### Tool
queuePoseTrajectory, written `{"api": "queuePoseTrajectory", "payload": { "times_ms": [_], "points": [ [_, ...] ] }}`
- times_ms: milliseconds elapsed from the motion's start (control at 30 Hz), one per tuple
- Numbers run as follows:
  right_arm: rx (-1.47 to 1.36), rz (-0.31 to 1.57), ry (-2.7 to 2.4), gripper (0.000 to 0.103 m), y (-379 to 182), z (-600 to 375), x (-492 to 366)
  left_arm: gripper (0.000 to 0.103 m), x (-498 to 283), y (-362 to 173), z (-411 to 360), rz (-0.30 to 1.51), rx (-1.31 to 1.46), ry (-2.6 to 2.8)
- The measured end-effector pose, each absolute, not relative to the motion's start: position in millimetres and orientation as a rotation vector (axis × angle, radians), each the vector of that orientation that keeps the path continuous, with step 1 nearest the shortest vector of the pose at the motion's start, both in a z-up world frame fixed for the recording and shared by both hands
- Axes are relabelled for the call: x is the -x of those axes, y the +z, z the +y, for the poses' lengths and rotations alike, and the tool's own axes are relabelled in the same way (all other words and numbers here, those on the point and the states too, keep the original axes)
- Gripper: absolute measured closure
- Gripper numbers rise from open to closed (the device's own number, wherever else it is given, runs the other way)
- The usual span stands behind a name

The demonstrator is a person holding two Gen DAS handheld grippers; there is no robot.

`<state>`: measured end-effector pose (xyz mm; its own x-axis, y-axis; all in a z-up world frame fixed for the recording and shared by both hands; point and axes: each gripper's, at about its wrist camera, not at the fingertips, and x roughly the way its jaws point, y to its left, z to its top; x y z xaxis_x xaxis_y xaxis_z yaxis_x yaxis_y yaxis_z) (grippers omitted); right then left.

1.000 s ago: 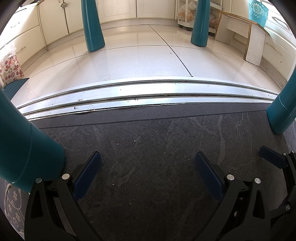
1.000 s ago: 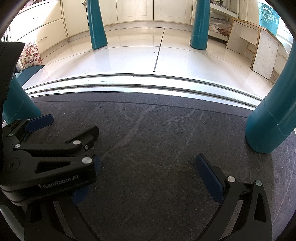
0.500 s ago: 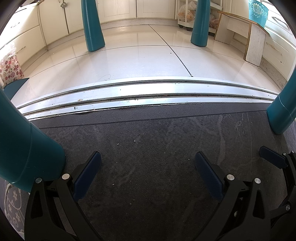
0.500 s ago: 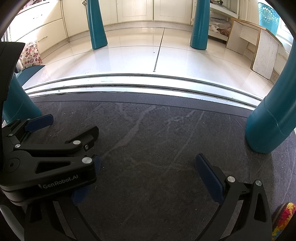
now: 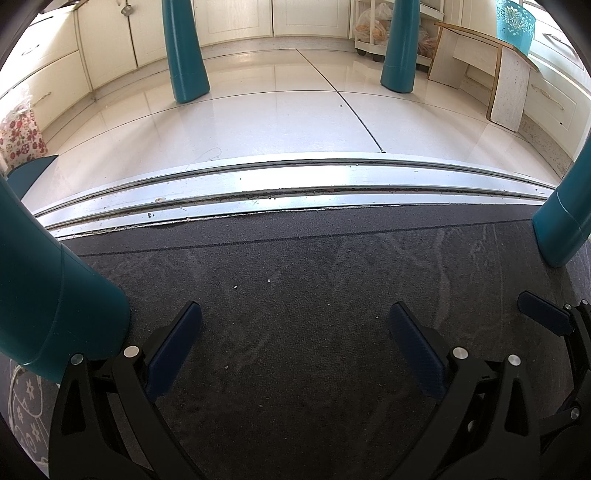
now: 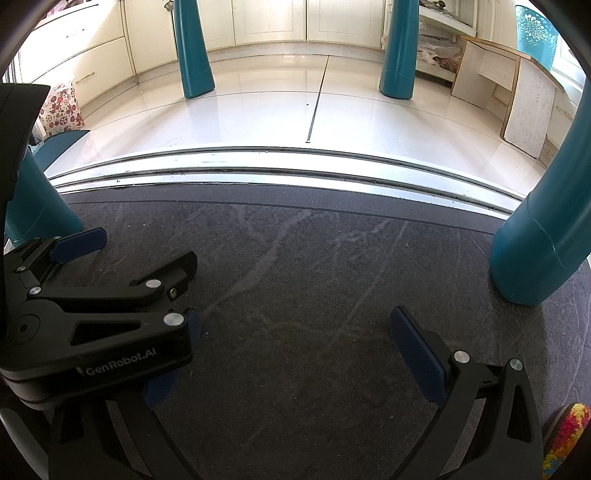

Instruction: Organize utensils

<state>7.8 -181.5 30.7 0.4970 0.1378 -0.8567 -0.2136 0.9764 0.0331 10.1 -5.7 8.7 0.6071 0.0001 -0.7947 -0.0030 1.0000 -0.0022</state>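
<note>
Fingers (image 5: 173, 350) of the left gripper (image 5: 295, 347) and right gripper (image 6: 295, 350) gape wide and empty above the dark grey carpet (image 5: 295, 295) between teal legs (image 5: 48, 295) — seemingly at rest before starting, since no utensils appear in either view.

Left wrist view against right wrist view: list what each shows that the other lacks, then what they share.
Only the left wrist view shows the grey flower-patterned fabric at its lower left edge and the bagged goods on the wheeled rack.

Only the right wrist view shows the multicoloured fuzzy object at its lower right corner and the "GenRobot.AI" lettering on the left gripper.

Both show the dark mat, the metal door track, white tiles, teal legs, cream cabinets, and both sets of jaws open and empty. No utensils appear in either.
</note>
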Motion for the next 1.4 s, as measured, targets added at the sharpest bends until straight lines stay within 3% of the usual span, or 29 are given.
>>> {"api": "queuePoseTrajectory", "payload": {
  "times_ms": [1400],
  "points": [
    [0.079,1.024,0.254,0.006,22.6,-173.0,-6.2,0.006,-5.4,10.0,-2.2,0.915,0.004,0.002]
  ]
}}
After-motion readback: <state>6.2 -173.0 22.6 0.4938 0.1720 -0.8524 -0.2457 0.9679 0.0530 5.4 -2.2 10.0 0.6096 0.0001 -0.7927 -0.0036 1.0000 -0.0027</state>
